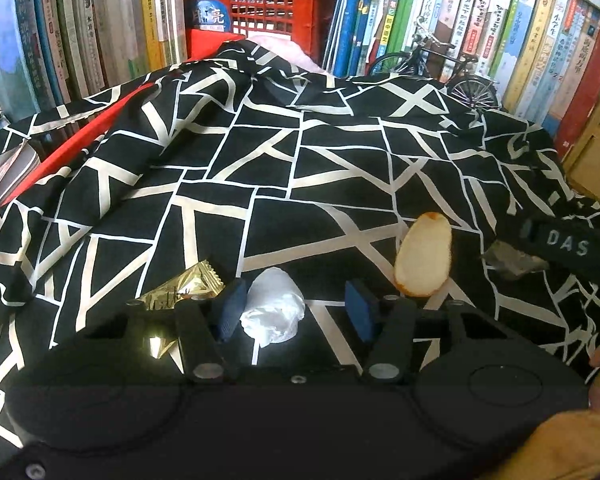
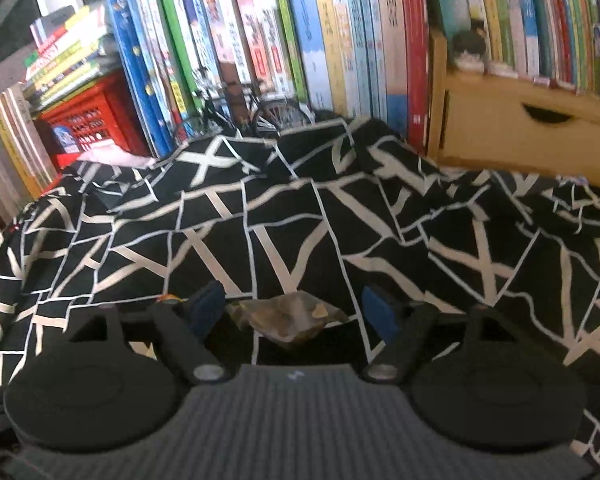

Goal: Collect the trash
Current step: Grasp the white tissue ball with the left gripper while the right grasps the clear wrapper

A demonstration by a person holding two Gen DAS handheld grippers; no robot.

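A crumpled white tissue (image 1: 274, 306) lies on the black-and-white cloth (image 1: 260, 168), between the blue pads of my open left gripper (image 1: 296, 308) and close to the left pad. A gold wrapper (image 1: 184, 290) sits just left of that gripper. A pale peel slice (image 1: 423, 260) lies to its right. Further right rests a crumpled brown-grey scrap (image 1: 514, 260), beside my right gripper's black body marked DAS. In the right wrist view that brown scrap (image 2: 288, 316) lies between the blue pads of my open right gripper (image 2: 292, 310), touching neither.
Rows of upright books (image 1: 480, 20) line the back. A red crate (image 1: 260, 12) stands behind the cloth, and a small model bicycle (image 1: 436, 68) stands at its far edge. A yellow wooden drawer box (image 2: 520, 128) is at the right. A hand in a mustard sleeve (image 1: 576, 440) holds the left gripper.
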